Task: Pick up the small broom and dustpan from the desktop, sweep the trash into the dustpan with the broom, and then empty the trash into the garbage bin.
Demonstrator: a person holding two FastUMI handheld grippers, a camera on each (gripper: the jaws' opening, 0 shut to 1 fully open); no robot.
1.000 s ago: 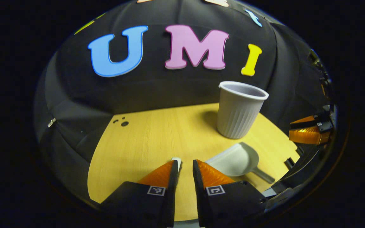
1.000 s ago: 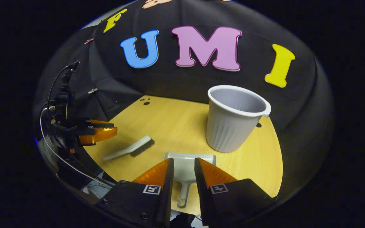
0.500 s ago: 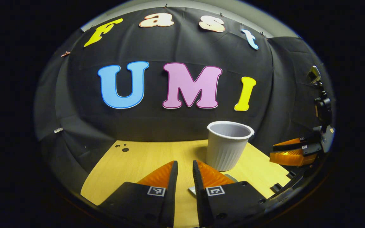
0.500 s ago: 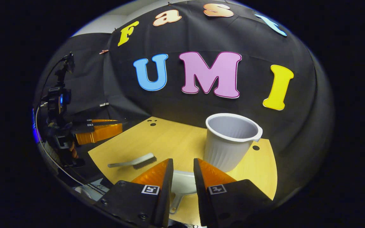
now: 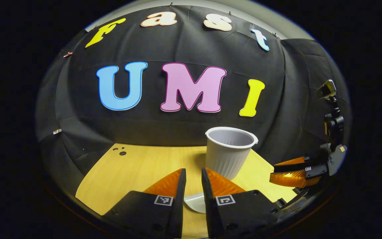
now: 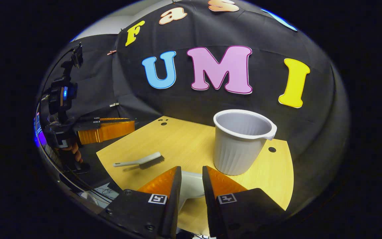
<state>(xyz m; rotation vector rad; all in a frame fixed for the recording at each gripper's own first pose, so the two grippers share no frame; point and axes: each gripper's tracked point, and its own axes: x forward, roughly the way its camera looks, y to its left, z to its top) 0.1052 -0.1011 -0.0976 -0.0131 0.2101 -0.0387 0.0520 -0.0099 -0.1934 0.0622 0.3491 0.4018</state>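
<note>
A white dustpan (image 6: 189, 187) lies on the yellow desktop (image 6: 184, 146), just beyond my right gripper (image 6: 191, 172) and seen through the slit between its orange fingers. That gripper is shut with nothing in it. The small white broom (image 6: 138, 161) lies flat to the left, bristles down. A grey ribbed garbage bin (image 6: 239, 146) stands upright behind the dustpan. My left gripper (image 5: 193, 176) is shut and holds nothing, and an edge of the dustpan (image 5: 194, 202) peeks between its fingers. The bin (image 5: 229, 152) stands just right of it.
The other gripper hovers off the desk's side edge in each view: the right gripper (image 5: 293, 172) and the left gripper (image 6: 106, 129). Small dark holes (image 5: 121, 152) mark the far left corner of the desktop (image 5: 138, 169). Black cloth walls close the back.
Both grippers have lifted and tilted up from the desk, so the wall takes up more of each view. The dustpan and broom have slid lower in the views; neither has been touched.
</note>
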